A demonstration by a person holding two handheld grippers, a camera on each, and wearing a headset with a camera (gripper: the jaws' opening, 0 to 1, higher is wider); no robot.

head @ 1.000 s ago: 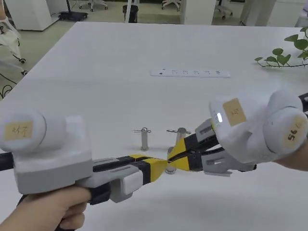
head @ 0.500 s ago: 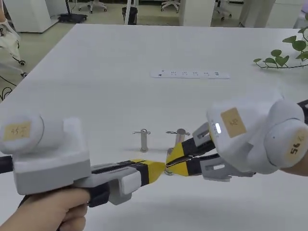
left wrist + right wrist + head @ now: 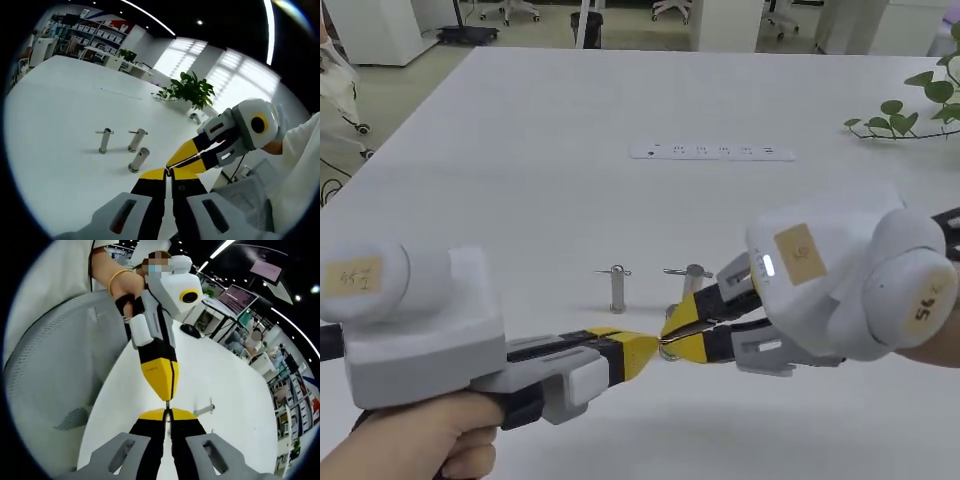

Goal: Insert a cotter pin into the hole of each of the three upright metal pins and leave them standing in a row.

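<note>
The left gripper and right gripper met tip to tip, each pair of jaws pinched together on the thin cotter, seemingly to regrip it for the bare pin just beside, near two fitted pins.

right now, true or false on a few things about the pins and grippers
1. The left metal pin and the middle metal pin each carry a cotter pin. True.
2. The near metal pin lies flat on the table. False: it stands upright, with no cotter pin through it.
3. The left gripper and the right gripper meet tip to tip. True.
4. The power strip lies between the grippers and the pins. False: it lies beyond the pins.
</note>
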